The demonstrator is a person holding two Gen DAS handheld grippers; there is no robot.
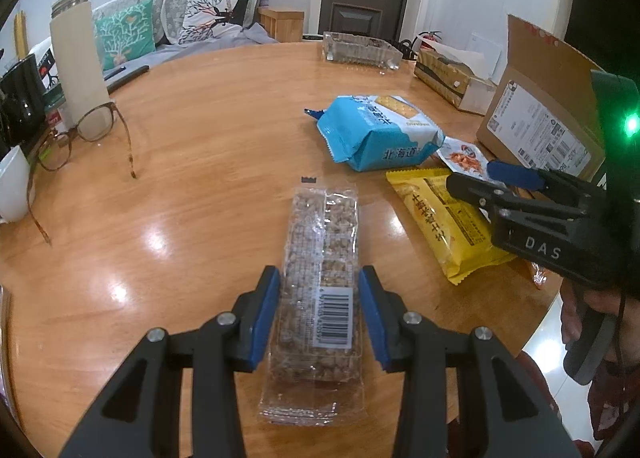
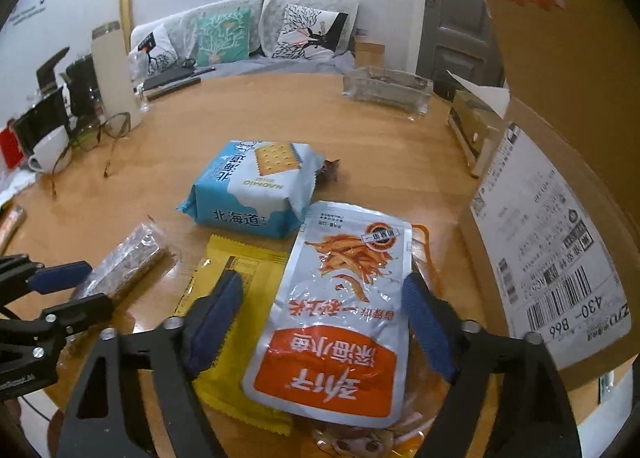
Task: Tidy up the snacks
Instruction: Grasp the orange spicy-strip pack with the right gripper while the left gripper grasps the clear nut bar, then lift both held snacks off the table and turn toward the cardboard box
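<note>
The cardboard box (image 2: 568, 162) runs past the right wrist frame; only this view shows the white pouch (image 2: 340, 306) whole, between the right gripper's (image 2: 324, 318) parted fingers. The left gripper (image 1: 319, 310) clamps the clear bar (image 1: 320, 286) on the table (image 1: 200, 130)

Glasses (image 1: 96, 134) sit near the surface's (image 1: 208, 106) left edge, just beside a tall cream bottle (image 1: 78, 62) and a white mug (image 1: 14, 186). Glass tray (image 1: 360, 50) and tissue box (image 1: 448, 78) are along the far edge.

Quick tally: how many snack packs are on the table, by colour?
Clear bar pack: 1
Blue cracker pack: 1
Yellow pack: 1
White-and-orange pack: 1
Orange pack, mostly hidden beneath: 1
Total: 5
</note>
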